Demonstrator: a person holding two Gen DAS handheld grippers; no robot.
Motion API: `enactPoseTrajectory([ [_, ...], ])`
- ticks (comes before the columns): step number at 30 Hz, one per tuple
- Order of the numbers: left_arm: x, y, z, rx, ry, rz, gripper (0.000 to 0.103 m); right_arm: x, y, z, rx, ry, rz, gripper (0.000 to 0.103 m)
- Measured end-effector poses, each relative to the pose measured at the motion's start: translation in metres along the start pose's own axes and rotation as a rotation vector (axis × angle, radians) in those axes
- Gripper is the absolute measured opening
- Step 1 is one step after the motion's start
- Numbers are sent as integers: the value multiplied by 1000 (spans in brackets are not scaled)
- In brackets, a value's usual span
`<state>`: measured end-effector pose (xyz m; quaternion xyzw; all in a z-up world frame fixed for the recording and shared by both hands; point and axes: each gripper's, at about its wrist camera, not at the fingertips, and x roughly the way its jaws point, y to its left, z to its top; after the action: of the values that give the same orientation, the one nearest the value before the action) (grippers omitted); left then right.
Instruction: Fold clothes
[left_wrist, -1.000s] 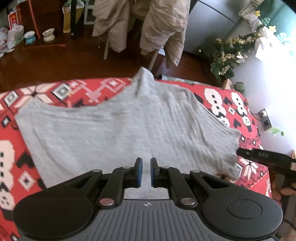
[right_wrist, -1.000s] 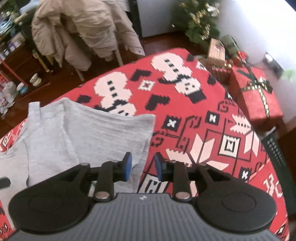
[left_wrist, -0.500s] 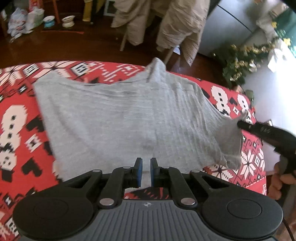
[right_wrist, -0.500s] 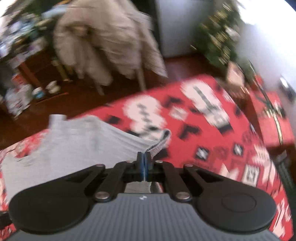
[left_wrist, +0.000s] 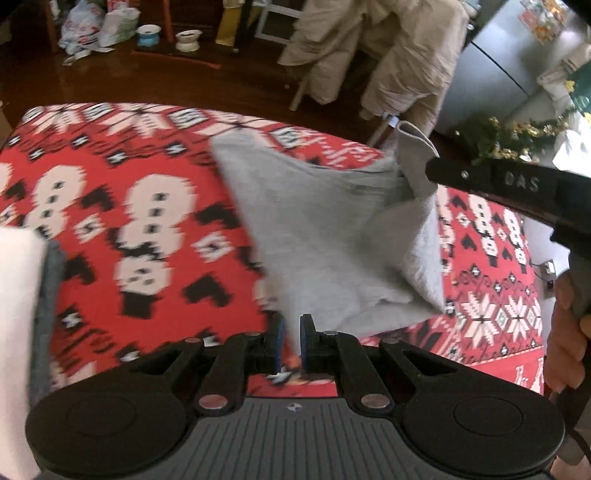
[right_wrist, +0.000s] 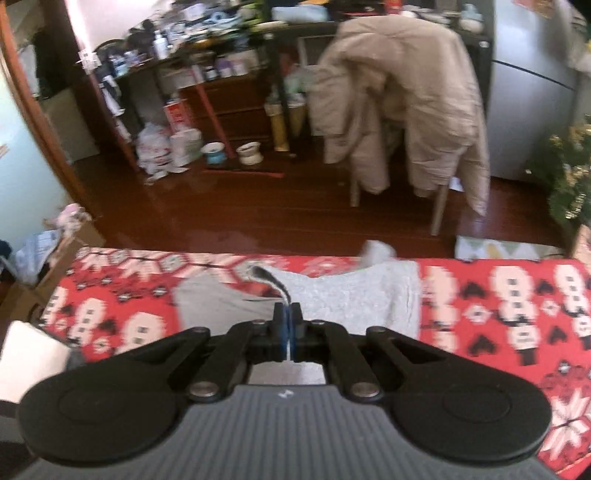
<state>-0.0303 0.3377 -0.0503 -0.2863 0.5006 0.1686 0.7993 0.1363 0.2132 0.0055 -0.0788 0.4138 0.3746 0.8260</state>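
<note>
In the left wrist view we hold the left tool (left_wrist: 289, 341) at the bottom centre of the frame, its blue pads nearly together and pinching the near edge of the grey shirt (left_wrist: 325, 236). The shirt rises from there toward the upper right, draped over the red patterned counter (left_wrist: 140, 206). At the right edge our right tool (left_wrist: 430, 173) comes in as a black bar, clamped on a bunched corner of the same shirt, with a hand (left_wrist: 565, 328) below it.

In the right wrist view the right tool (right_wrist: 287, 328) sits closed at centre, a grey hem caught between its pads. The shirt (right_wrist: 351, 295) lies beyond it on the counter (right_wrist: 517, 295). A chair with beige coats (right_wrist: 402, 110) stands in the upper right.
</note>
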Motion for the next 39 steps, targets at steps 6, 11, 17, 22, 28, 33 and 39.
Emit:
enactPoseTrajectory([
  [6,-9,43,-6,-41,-5,12,7,23,60,-6,-41,26,24,1],
  [11,-8,57,-8,-55,-3,2,7,37,81,-13,-62,46,30,1],
  [17,0,58,-7,-63,5,-16,7,55,79,-32,-79,142,84,20],
  [22,5,51,-1,-96,3,-71,7,43,64,-44,-58,168,84,21],
  [28,24,14,14,15,-17,-125,13,21,25,-65,-85,218,4,24],
  [33,56,-28,26,253,-43,-83,19,11,-7,-76,-41,259,-8,24],
  [39,84,-47,36,364,-40,-38,30,7,-32,-80,-5,266,-11,24],
])
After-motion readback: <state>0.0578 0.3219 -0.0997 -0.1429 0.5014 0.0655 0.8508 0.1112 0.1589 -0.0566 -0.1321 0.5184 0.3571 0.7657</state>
